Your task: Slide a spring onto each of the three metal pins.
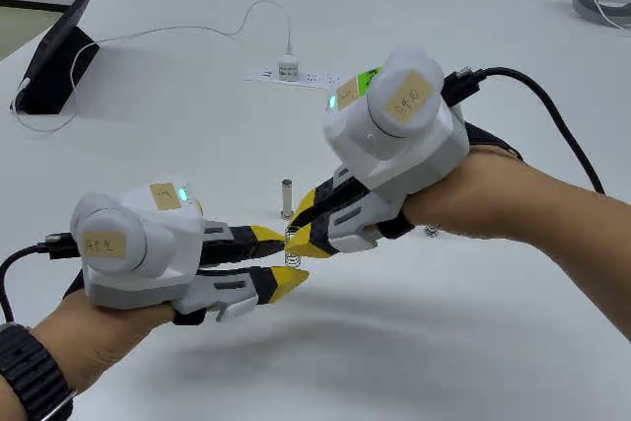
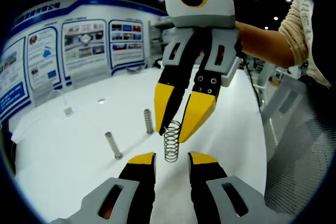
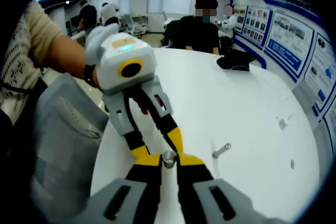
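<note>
Your right tongs point(image 2: 175, 129) pinch the top of the upright silver coil spring point(image 2: 171, 142) on the white worktop point(image 2: 79, 166). Your left tongs point(image 2: 171, 157) sit open either side of its base, with a grey metal pin point(image 2: 112, 145) standing nearby

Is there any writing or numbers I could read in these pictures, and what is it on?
Tape label on the right gripper: handwritten, perhaps "39" and a letter, unsure.
Second tape label on the left gripper: handwritten, too blurred.
Wall posters: print too small to read.
Wall banner: Chinese characters, too small.
</note>
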